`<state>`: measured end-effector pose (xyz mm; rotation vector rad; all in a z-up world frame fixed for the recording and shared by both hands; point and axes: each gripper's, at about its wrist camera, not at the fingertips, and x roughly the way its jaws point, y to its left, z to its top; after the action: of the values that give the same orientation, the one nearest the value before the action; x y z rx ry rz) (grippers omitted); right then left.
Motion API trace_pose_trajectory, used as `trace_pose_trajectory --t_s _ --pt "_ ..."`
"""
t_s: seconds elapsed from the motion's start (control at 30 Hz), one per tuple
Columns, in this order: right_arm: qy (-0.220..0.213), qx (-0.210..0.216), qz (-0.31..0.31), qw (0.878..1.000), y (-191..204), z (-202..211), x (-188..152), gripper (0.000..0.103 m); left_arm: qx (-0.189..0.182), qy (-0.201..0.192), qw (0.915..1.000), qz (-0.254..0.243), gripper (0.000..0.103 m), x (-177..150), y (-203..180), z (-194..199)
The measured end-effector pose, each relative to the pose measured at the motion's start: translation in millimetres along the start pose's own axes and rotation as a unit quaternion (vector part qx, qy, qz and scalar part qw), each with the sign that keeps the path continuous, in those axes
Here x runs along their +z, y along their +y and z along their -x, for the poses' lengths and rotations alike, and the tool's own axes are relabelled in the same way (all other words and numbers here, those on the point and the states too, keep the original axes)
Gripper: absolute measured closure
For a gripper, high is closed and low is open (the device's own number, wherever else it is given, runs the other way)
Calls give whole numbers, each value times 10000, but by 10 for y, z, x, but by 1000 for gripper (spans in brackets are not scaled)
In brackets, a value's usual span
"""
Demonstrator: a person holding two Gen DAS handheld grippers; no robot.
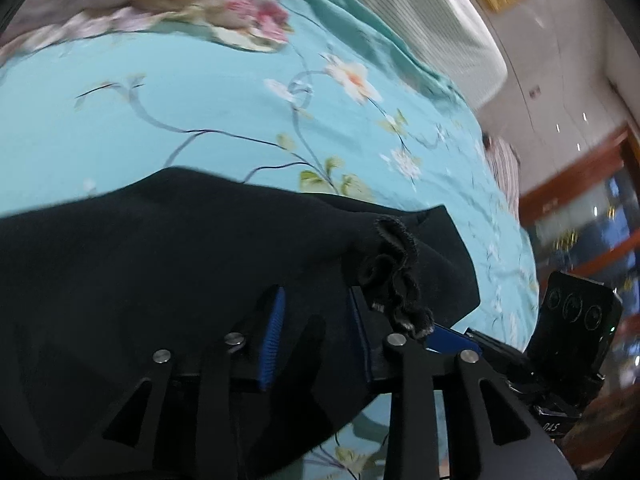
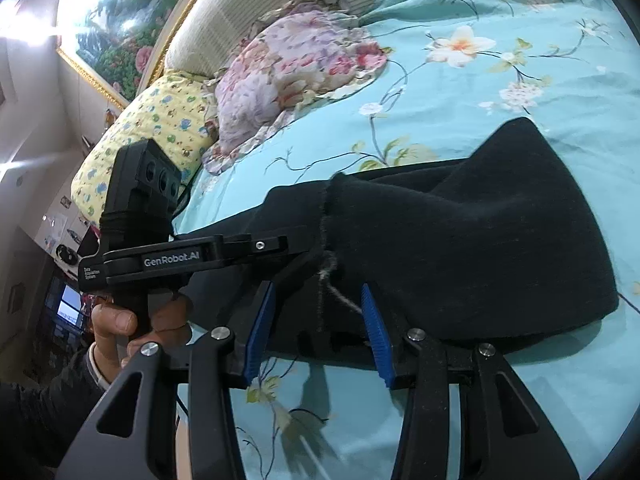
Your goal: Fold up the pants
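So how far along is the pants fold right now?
The black pants already lie doubled over in a bundle on the bedsheet. Both tools, left and right, are open, gripping nothing. Left: squaring the rumpled edge, possibly another fold.

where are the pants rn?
The black pants lie on the turquoise floral bedsheet just ahead of both grippers, below the floral pillow in the right wrist view.
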<state>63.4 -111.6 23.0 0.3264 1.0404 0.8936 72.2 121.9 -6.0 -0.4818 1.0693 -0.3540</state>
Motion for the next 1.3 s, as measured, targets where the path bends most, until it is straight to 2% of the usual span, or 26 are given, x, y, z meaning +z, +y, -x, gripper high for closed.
trace_pose_trajectory --t_s 0.03,0.23,0.37,0.63,0.73,0.97,1.03,1.07,1.3 --pt "-1 25 24 10000 27 1 -5 57 51 -63 9999 71 64 -31 18 45" --pt "33 116 157 9998 179 -10 -18 57 259 -409 9972 576 59 -242 158 317" --pt "37 177 226 9996 270 -26 -21 54 364 -643 9919 1029 59 -442 288 521" --pt "105 314 336 9989 428 -131 -33 50 620 -1052 9796 1599 55 -738 549 932" --pt "149 374 386 9984 498 -185 -45 50 903 -1294 9686 1922 55 -885 699 1133" --pt "267 493 479 9973 633 -323 -40 47 1194 -1672 9498 2360 54 -1230 906 1441" --pt "328 529 517 9967 684 -374 -34 46 1306 -1761 9420 2539 46 -1329 978 1513" --pt "359 550 547 9963 707 -398 -29 46 1343 -1817 9380 2629 46 -1379 1027 1550" --pt "548 666 875 9924 947 -600 52 46 1299 -1992 9190 3143 46 -1533 1385 1770"
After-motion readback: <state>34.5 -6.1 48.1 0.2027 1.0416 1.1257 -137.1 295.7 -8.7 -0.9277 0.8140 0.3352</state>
